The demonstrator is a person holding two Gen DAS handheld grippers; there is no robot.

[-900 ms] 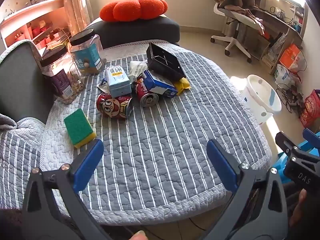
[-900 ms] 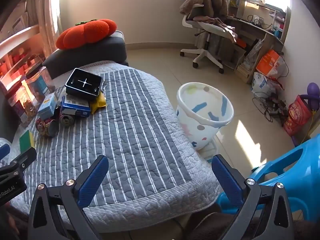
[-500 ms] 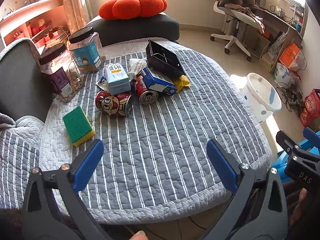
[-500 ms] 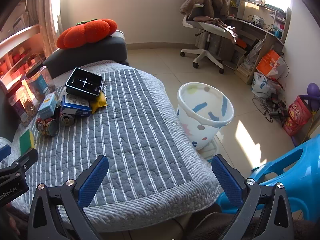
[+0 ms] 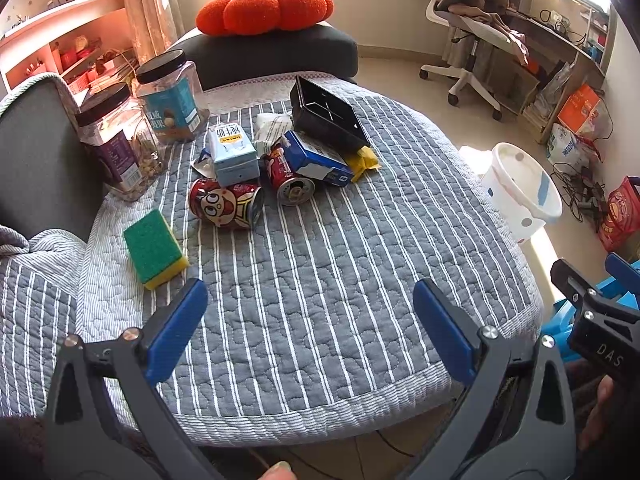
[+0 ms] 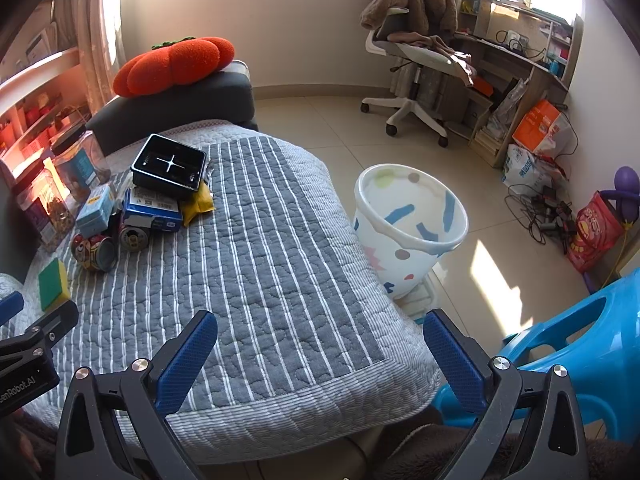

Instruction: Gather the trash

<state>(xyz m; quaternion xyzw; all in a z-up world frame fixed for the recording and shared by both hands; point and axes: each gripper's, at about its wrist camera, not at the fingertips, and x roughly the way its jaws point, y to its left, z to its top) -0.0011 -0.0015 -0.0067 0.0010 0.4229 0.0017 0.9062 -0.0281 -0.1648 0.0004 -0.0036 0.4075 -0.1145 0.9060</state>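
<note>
A pile of trash lies on the grey striped quilt (image 5: 340, 280): a red cartoon can (image 5: 226, 205), a second red can (image 5: 290, 178), a light blue milk carton (image 5: 233, 153), a blue and white box (image 5: 318, 159), a black plastic tray (image 5: 326, 114), a yellow wrapper (image 5: 365, 160) and crumpled white paper (image 5: 272, 128). A white spotted trash bin (image 6: 408, 228) stands on the floor right of the quilt. My left gripper (image 5: 310, 326) is open and empty, near the quilt's front edge. My right gripper (image 6: 320, 354) is open and empty, over the quilt's front right corner.
A green and yellow sponge (image 5: 154, 248) and two clear jars with black lids (image 5: 120, 140) sit on the left. An orange pumpkin cushion (image 5: 266, 8) rests on a dark seat behind. A blue plastic stool (image 6: 560, 356) is at the right, an office chair (image 6: 412, 72) beyond.
The left gripper's view has drifted slightly so the pile sits a little lower and nearer. The right gripper has barely moved. Both stay open.
</note>
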